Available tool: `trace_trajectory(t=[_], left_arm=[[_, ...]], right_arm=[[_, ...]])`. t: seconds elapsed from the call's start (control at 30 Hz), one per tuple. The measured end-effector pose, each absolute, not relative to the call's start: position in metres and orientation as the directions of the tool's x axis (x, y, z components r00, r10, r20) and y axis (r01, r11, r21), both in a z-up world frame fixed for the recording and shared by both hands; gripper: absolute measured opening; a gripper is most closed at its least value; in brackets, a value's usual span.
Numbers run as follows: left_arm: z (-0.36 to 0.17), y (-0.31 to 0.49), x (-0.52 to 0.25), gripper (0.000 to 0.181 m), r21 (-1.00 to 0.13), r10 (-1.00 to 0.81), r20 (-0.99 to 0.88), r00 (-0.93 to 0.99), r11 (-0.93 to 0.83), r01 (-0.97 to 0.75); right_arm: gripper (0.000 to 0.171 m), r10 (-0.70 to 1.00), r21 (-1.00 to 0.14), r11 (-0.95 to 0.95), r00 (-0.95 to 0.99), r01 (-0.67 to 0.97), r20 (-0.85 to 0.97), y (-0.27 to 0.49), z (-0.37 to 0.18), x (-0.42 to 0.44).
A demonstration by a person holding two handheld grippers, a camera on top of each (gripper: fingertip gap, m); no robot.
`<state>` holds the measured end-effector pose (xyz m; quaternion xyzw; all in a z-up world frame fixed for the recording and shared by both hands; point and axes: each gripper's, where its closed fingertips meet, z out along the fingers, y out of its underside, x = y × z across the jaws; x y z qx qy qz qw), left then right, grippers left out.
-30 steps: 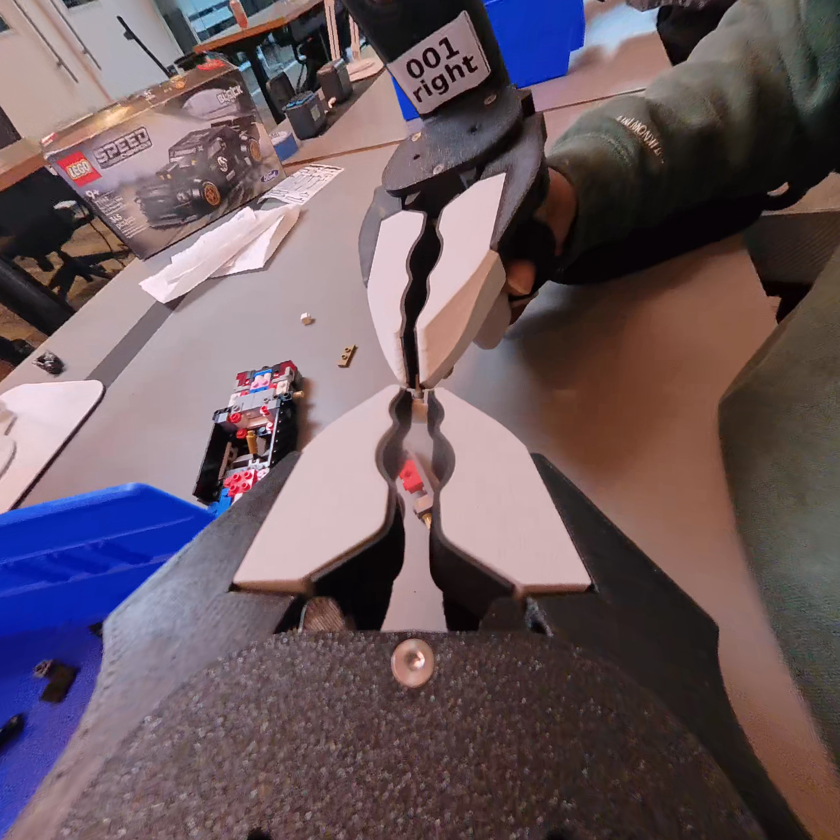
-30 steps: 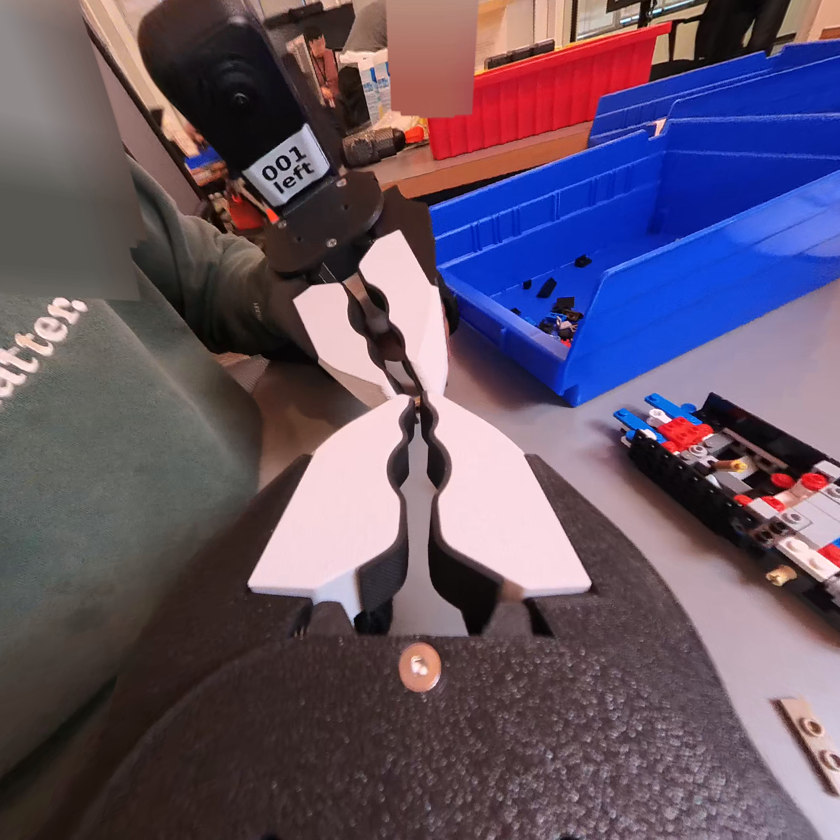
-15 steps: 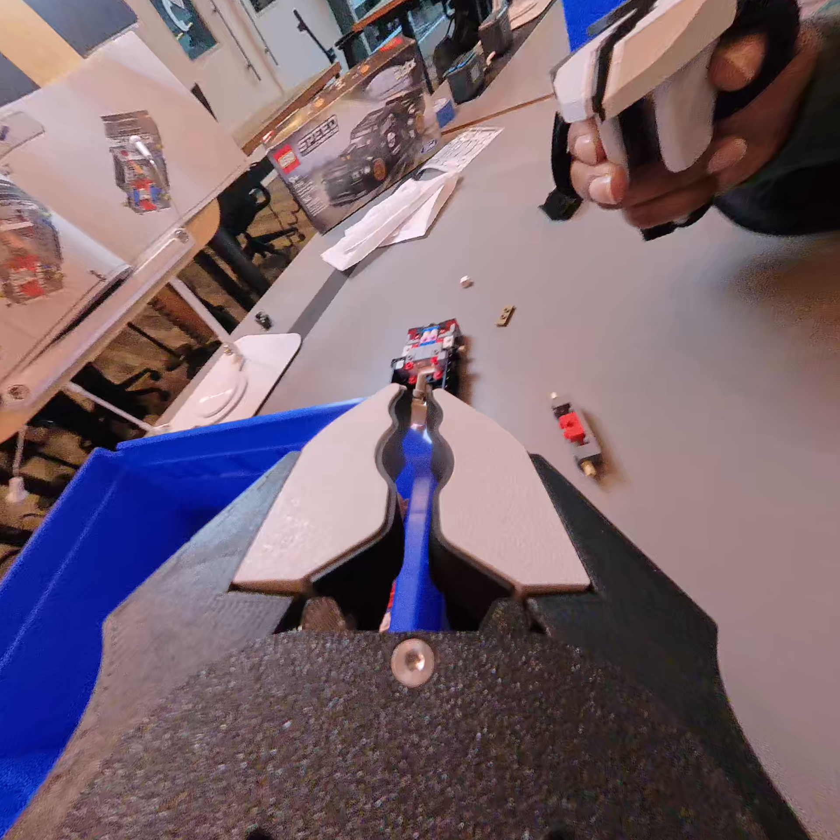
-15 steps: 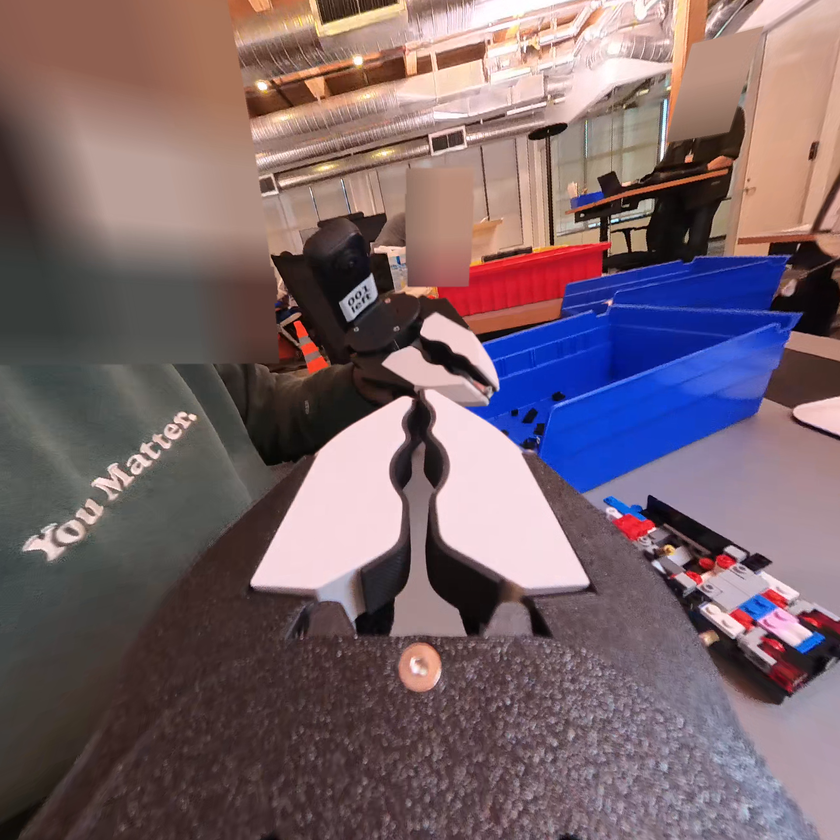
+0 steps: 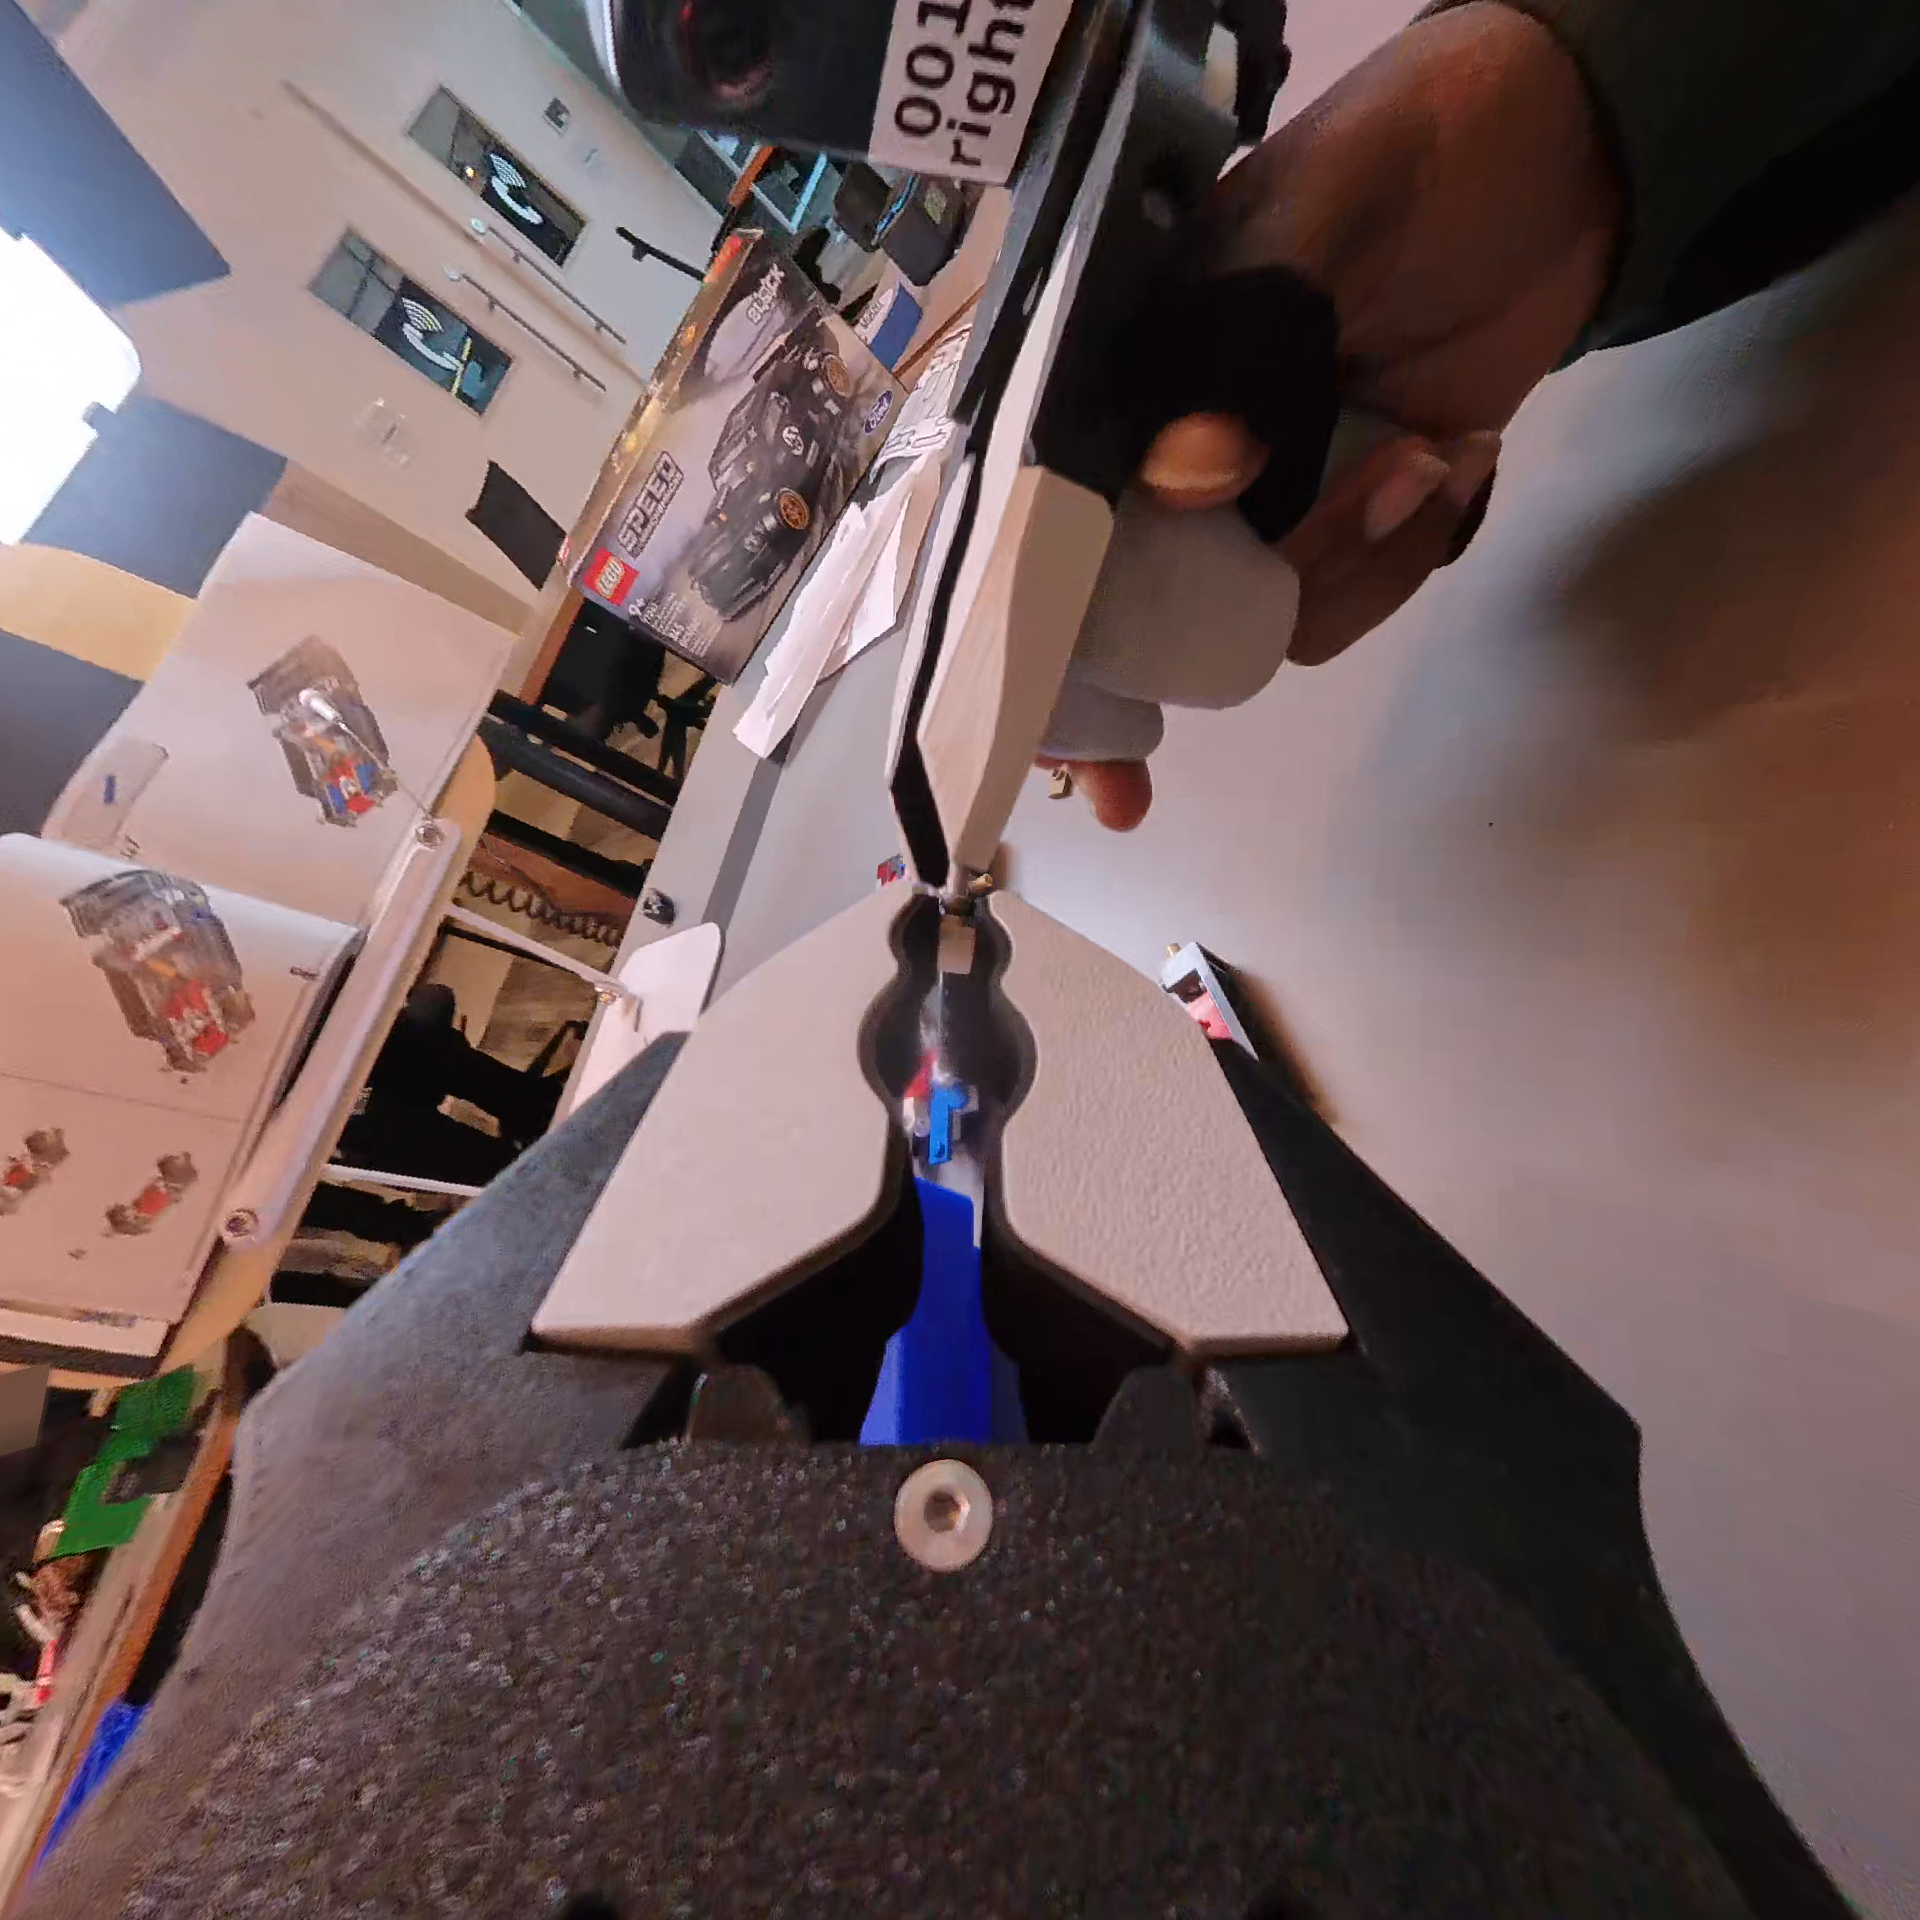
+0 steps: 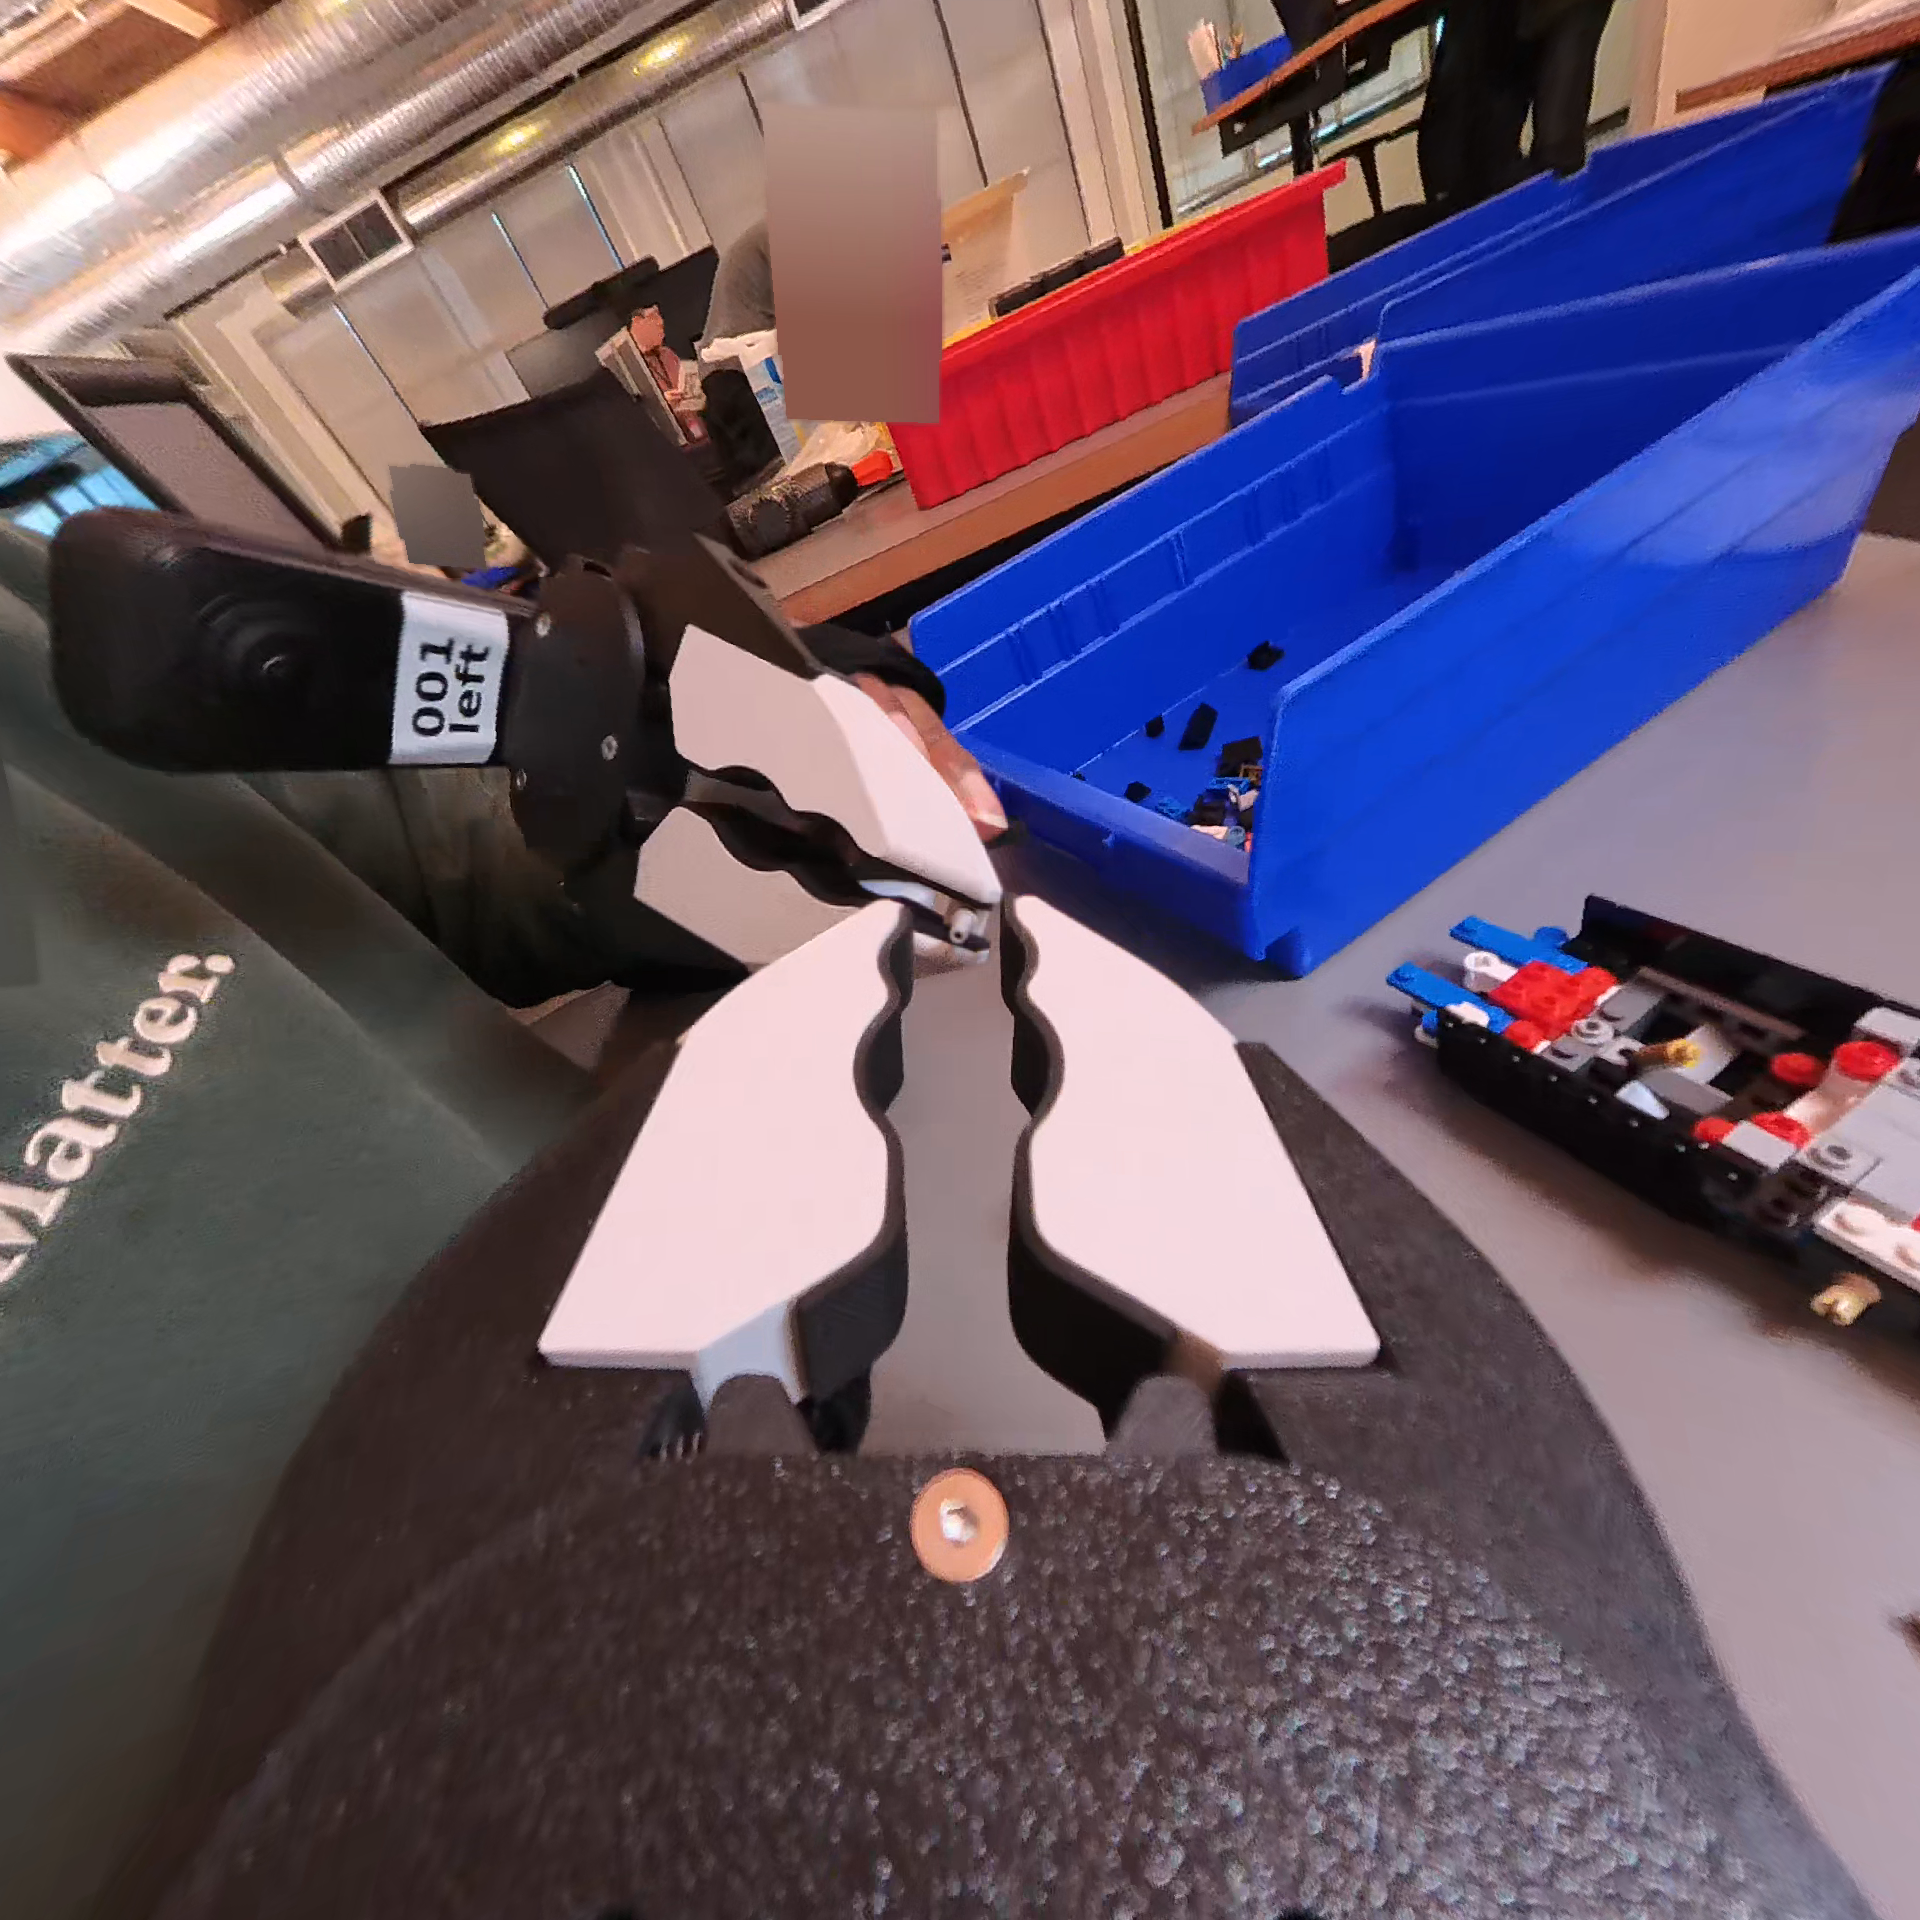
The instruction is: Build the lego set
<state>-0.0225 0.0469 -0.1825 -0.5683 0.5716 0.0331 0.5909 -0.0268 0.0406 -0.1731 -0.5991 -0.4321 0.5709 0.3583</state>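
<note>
Leftmost, the black-and-white left gripper point(image 6: 961, 902) pinches a tiny white lego pin point(image 6: 958, 925) at its tips. Rigid, light, slick plastic; I'd grip it across the middle. Next, the right gripper point(image 6: 954, 920) stands narrowly parted around it. Farther right, the black partly built lego car chassis point(image 6: 1704, 1091) lies on the grey table point(image 6: 1662, 727).

Tiny pale piece point(image 6: 961, 925) at left gripper point(image 6: 982, 899) tips: kind too small to tell. Lego car chassis point(image 6: 1704, 1091) cut off by right edge. Loose bricks point(image 6: 1210, 795) in blue bin point(image 6: 1507, 665): too small to sort. Small grey-red assembly point(image 5: 1205, 992) half hidden behind left-gripper finger point(image 5: 1153, 1143).
</note>
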Motion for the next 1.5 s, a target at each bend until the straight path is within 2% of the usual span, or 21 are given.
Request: trace_trajectory(t=[0.17, 0.33, 0.47, 0.6, 0.9, 0.97, 1.03, 1.1, 1.17, 1.27, 1.4, 1.5], left_arm=[[-0.184, 0.047, -0.021, 0.006, -0.600, -0.583, -0.744, 0.327, 0.367, -0.711], [-0.186, 0.050, -0.023, 0.013, -0.585, -0.554, -0.765, 0.328, 0.386, -0.714], [-0.188, 0.048, -0.025, 0.009, -0.579, -0.566, -0.762, 0.314, 0.378, -0.722], [-0.184, 0.043, -0.024, 0.010, -0.654, -0.636, -0.692, 0.341, 0.352, -0.670], [-0.174, 0.035, -0.022, 0.009, -0.810, -0.772, -0.507, 0.384, 0.273, -0.520], [-0.172, 0.053, -0.051, 0.009, -0.805, -0.721, -0.515, 0.463, 0.221, -0.550], [-0.168, 0.064, -0.074, 0.009, -0.866, -0.757, -0.381, 0.531, 0.092, -0.491], [-0.176, 0.084, -0.094, 0.009, -0.832, -0.692, -0.393, 0.605, -0.012, -0.555], [-0.198, 0.097, -0.113, 0.009, -0.794, -0.652, -0.340, 0.678, -0.187, -0.579], [-0.212, 0.105, -0.129, 0.009, -0.788, -0.602, -0.303, 0.739, -0.278, -0.549], [-0.230, 0.109, -0.134, 0.072, -0.773, -0.581, -0.178, 0.794, -0.417, -0.479], [-0.226, 0.113, -0.135, 0.092, -0.783, -0.557, -0.206, 0.805, -0.400, -0.477]], right_arm=[[0.004, 0.913, -0.905, -0.405, -0.003, 0.131, -0.409, 0.042, -0.179, -0.028], [0.003, 0.904, -0.892, -0.424, 0.021, 0.156, -0.426, 0.045, -0.182, -0.026], [0.003, 0.891, -0.881, -0.447, -0.004, 0.153, -0.453, 0.042, -0.180, -0.025], [0.002, 0.885, -0.878, -0.450, -0.054, 0.159, -0.463, 0.038, -0.175, -0.022], [0.002, 0.931, -0.930, -0.334, -0.097, 0.155, -0.351, 0.030, -0.163, -0.016], [0.002, 0.937, -0.938, -0.331, -0.082, 0.100, -0.340, 0.041, -0.151, -0.002], [0.002, 0.961, -0.959, -0.275, -0.027, 0.066, -0.277, 0.055, -0.142, 0.010], [0.002, 0.965, -0.964, -0.259, -0.034, 0.056, -0.261, 0.054, -0.139, 0.008], [0.003, 0.966, -0.964, -0.253, -0.041, 0.078, -0.257, 0.050, -0.146, 0.002], [0.003, 0.962, -0.960, -0.263, -0.045, 0.097, -0.269, 0.048, -0.156, -0.001], [0.003, 0.962, -0.960, -0.263, -0.045, 0.093, -0.268, 0.050, -0.159, -0.002], [0.003, 0.963, -0.962, -0.257, -0.059, 0.091, -0.263, 0.047, -0.160, -0.003]])
